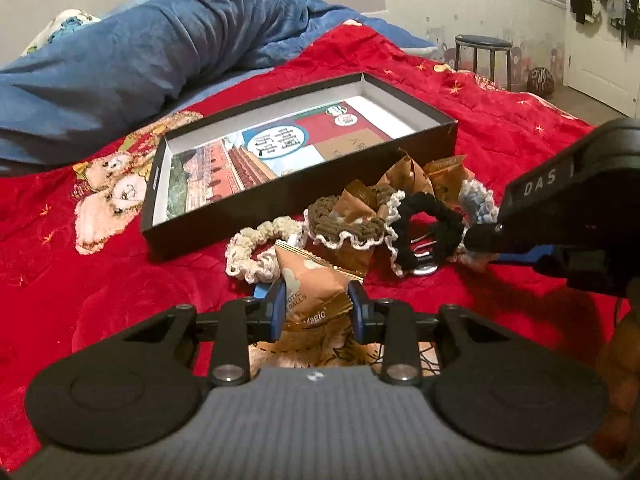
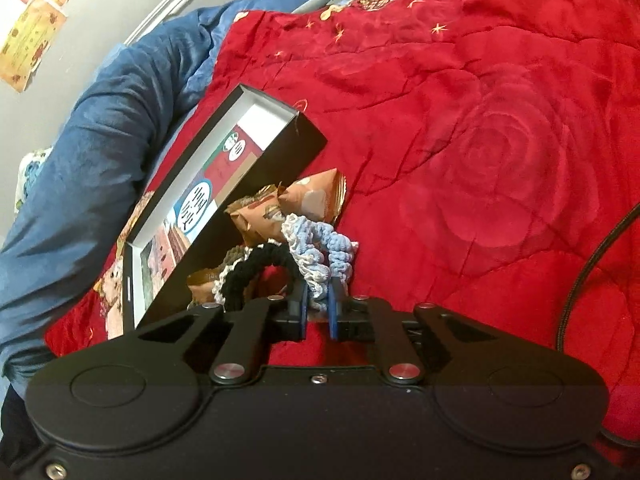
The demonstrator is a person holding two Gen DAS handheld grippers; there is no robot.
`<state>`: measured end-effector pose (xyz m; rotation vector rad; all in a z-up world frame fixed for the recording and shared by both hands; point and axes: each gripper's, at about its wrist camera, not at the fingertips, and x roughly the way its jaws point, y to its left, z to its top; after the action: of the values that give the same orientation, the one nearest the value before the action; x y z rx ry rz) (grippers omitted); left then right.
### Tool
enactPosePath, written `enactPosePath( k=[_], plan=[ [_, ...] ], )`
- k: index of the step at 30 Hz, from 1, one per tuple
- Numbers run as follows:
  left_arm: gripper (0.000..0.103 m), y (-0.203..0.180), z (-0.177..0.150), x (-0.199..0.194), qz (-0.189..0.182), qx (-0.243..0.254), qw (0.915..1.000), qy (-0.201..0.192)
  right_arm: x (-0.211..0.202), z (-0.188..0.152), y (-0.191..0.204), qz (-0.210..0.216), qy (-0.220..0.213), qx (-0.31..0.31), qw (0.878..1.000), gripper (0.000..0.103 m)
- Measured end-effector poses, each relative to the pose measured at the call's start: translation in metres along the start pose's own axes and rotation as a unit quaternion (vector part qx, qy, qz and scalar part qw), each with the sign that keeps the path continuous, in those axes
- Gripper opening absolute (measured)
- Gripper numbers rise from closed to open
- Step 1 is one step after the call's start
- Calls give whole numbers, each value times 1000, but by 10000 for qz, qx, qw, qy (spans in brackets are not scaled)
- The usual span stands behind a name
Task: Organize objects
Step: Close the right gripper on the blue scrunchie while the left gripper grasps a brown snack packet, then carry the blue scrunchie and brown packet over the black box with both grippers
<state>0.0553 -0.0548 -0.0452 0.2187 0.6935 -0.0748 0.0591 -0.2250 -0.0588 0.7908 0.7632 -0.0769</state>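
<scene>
A pile of snack packets and crocheted scrunchies lies on the red blanket beside an open black box [image 1: 416, 136]. My left gripper [image 1: 316, 312] is shut on a brown snack packet [image 1: 312, 296]. My right gripper [image 2: 318, 312] is shut on the blue-and-white scrunchie [image 2: 320, 256]; it shows in the left wrist view [image 1: 484, 248] at the right of the pile. A black scrunchie [image 1: 432, 220], an olive scrunchie [image 1: 344, 220] and a cream scrunchie [image 1: 256, 252] lie between. More packets [image 2: 304, 200] lie against the box [image 2: 304, 132].
The box holds a printed card [image 1: 260, 156] on its floor. A blue duvet [image 1: 140, 52] is bunched behind the box. A stool [image 1: 484, 56] stands off the bed at the far right. A black cable [image 2: 588, 264] crosses the blanket on the right.
</scene>
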Motion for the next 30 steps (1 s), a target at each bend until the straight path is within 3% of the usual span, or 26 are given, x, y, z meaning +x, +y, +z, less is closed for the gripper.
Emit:
enactPosePath(
  k=[20,27,30],
  plan=[
    [36,-5,1,-32,-35,-23,9983,-585,-21,-1,-4,606,-402,158,9972,9],
    [36,6,1,-39,-71,-287,9976,-634,-33,-2,-2,965,-527,113,9939,9],
    [36,12,0,-45,-20,-418,9969,-673,-45,-4,-2,1259,-780,169,9888,9]
  ],
)
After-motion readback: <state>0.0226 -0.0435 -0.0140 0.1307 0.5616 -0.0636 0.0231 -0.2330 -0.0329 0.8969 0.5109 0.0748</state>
